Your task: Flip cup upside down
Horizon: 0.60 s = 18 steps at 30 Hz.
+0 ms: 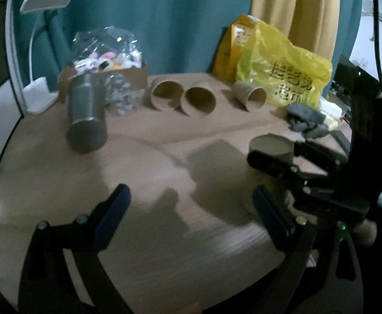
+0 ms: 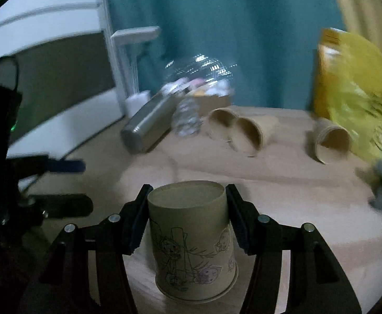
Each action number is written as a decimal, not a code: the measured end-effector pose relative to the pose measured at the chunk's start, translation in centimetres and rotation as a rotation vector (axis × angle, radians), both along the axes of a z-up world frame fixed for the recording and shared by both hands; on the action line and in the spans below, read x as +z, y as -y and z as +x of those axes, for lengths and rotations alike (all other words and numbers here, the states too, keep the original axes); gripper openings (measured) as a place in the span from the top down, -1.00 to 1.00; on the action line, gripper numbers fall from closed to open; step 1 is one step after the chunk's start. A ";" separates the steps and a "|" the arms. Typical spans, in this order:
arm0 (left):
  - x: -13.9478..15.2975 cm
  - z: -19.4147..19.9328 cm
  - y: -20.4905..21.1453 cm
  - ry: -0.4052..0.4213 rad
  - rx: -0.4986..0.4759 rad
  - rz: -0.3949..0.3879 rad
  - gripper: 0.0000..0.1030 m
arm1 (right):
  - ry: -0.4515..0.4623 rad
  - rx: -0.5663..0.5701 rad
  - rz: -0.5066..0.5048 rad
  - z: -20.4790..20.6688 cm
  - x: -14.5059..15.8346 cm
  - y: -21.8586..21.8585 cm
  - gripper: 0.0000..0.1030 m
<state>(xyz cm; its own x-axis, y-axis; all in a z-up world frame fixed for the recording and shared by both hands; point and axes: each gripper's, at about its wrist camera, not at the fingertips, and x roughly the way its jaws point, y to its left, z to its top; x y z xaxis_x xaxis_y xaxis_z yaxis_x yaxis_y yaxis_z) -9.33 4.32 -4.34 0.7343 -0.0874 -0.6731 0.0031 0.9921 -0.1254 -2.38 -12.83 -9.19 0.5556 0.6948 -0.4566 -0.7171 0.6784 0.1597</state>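
A brown paper cup (image 2: 192, 238) with a cartoon drawing stands upside down, its wide rim on the table and its base up. My right gripper (image 2: 188, 191) is shut on it, one pad on each side near the base. In the left wrist view the same cup (image 1: 272, 147) shows at the right, held by the right gripper (image 1: 274, 154). My left gripper (image 1: 191, 209) is open and empty above the table's front. Three more paper cups (image 1: 166, 93) (image 1: 198, 100) (image 1: 251, 95) lie on their sides at the back.
A steel flask (image 1: 86, 116) lies at the back left beside a clear plastic bottle (image 1: 120, 95) and a cardboard box (image 1: 104, 74) of small items. A yellow plastic bag (image 1: 280, 70) and a grey cloth (image 1: 304, 120) sit at the back right. A white lamp (image 1: 38, 52) stands far left.
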 end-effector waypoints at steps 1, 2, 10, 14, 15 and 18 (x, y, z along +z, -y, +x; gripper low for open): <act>0.1 0.1 0.5 0.012 -0.009 -0.002 -0.85 | 0.009 -0.022 0.018 -0.3 -0.1 0.6 -0.15; 0.2 0.1 1.0 0.028 -0.015 -0.005 -0.85 | 0.022 -0.035 0.023 -0.5 -0.2 1.0 -0.15; -0.6 0.1 2.0 0.029 -0.017 -0.034 -0.85 | 0.093 -0.098 -0.007 -2.5 -1.4 3.5 -0.16; -0.7 0.0 2.2 0.034 -0.011 -0.032 -0.85 | 0.102 -0.106 -0.017 -2.5 -1.7 3.8 -0.16; -0.7 0.0 2.2 0.035 -0.010 -0.031 -0.85 | 0.100 -0.106 -0.019 -2.5 -1.7 3.8 -0.16; -0.7 -0.1 2.2 0.037 -0.006 -0.030 -0.85 | 0.097 -0.104 -0.022 -2.4 -1.6 3.7 -0.16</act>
<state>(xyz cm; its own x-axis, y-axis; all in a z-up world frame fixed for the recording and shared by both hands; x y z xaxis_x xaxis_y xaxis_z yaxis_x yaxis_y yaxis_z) -9.44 2.12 -5.02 0.7582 -0.1118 -0.6424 0.0140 0.9878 -0.1553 -4.78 -16.53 -10.82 0.6664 0.6213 -0.4122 -0.6538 0.7527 0.0774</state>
